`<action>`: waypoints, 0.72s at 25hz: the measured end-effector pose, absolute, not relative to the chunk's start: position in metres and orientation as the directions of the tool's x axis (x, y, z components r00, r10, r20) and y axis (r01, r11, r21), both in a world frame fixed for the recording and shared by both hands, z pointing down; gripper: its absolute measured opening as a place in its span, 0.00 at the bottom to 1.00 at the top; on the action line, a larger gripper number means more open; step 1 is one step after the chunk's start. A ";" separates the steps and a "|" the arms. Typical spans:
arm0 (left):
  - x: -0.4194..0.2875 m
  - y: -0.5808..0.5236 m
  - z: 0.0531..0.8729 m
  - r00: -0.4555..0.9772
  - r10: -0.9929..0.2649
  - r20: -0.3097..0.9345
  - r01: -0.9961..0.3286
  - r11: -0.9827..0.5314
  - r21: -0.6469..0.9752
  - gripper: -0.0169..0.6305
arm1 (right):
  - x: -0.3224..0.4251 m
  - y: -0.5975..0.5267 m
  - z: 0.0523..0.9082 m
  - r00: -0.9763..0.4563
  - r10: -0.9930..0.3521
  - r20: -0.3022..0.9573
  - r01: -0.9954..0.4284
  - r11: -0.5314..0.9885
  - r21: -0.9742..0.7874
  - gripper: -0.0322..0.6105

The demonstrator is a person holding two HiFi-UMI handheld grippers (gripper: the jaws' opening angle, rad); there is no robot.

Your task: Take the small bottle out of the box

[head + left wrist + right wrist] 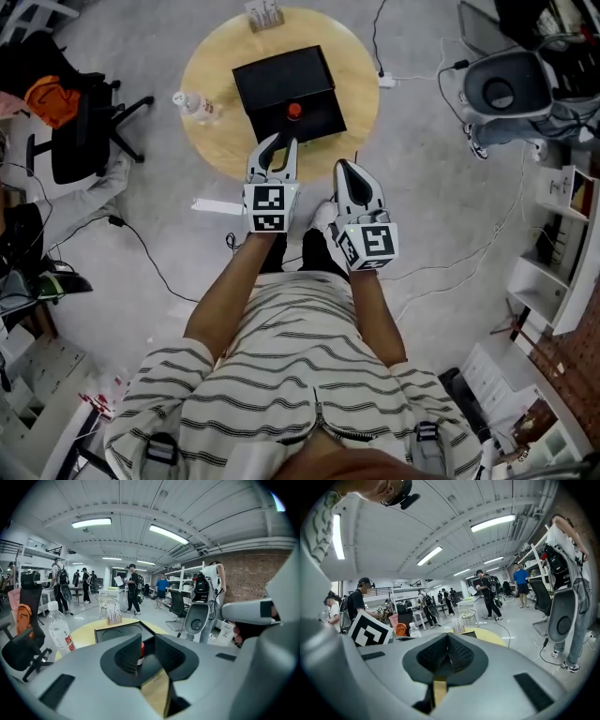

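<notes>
black and open, the rectangular box [281,80] on the round wooden table [211,141] could be dragged, or the small red-capped bottle [294,111] standing in its near part tipped, if the left gripper [284,145], jaws partly apart short of the cap with nothing pressed, is closed off-centre; the right gripper [344,167] is held back, jaws together on nothing. counted: one table, one box, two grippers, one clear plastic water bottle [197,106], one small bottle.

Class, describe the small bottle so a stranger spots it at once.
On the round wooden table sits a black box. Inside it stands the small bottle: red-capped, unlike the larger clear bottle beside the box.
</notes>
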State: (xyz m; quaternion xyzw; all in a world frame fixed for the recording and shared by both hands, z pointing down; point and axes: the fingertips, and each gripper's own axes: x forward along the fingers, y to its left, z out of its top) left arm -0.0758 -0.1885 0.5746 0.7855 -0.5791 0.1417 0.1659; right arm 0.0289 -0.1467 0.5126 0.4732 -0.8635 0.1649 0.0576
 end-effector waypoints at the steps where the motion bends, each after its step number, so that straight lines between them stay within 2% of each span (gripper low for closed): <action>1: -0.074 -0.189 0.577 0.290 -0.860 0.420 -0.956 -0.275 0.097 0.16 | 0.029 -0.146 0.513 -0.546 -0.797 0.257 -0.836 0.498 -0.231 0.08; 18: -0.069 -0.221 0.620 0.275 -0.830 0.485 -0.960 -0.264 0.093 0.24 | 0.034 -0.140 0.525 -0.545 -0.790 0.281 -0.837 0.493 -0.236 0.08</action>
